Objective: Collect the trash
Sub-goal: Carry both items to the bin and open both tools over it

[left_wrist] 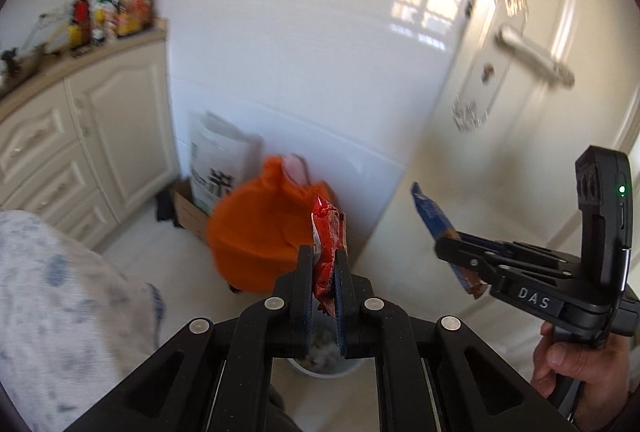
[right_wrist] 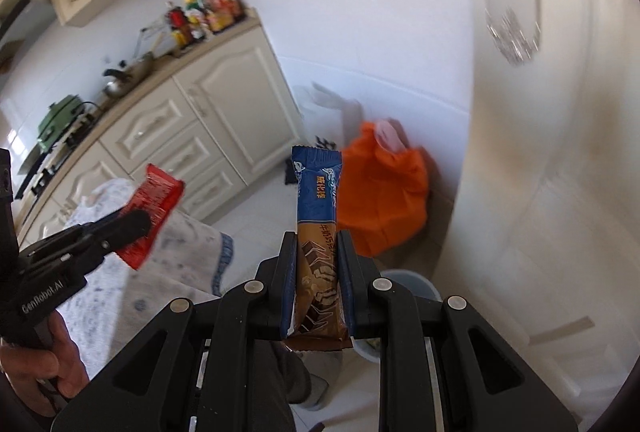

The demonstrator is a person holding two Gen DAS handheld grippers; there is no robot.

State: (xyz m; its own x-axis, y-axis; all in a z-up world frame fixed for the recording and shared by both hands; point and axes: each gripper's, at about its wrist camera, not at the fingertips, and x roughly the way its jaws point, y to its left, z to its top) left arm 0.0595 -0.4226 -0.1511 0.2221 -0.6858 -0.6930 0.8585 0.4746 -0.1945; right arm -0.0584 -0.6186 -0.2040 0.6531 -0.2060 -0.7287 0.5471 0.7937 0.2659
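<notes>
Left wrist view is boxed in on three sides: glossy white tiled wall (left_wrist: 288, 32) straight ahead, cream panelled door with a silver lever handle (left_wrist: 532, 56) close on the right, and cream kitchen cabinets (left_wrist: 80, 136) running along the left. The open room is the strip of pale tiled floor (left_wrist: 160, 264) between the cabinets and the door. A big orange plastic bag (left_wrist: 260, 232) sits on that floor against the wall, with a white printed sack (left_wrist: 218, 160) leaning in the corner behind it. A round grey waste bin (right_wrist: 412, 284) is low down, mostly hidden under the gripper arms.

Left gripper (left_wrist: 324, 268) has its two fingers squeezed tight on a crinkled red snack wrapper (left_wrist: 328, 244), which stands roughly upright, long axis vertical, top end poking up past the fingertips in front of the orange bag.

Right gripper (right_wrist: 318, 244) is likewise clamped on a long blue and brown chocolate bar wrapper (right_wrist: 318, 200). Long axis runs along the fingers, blue end pointing up and away, brown end hanging out below the pads. From the left wrist camera it tilts up-left, near the door, well apart from the red one.
</notes>
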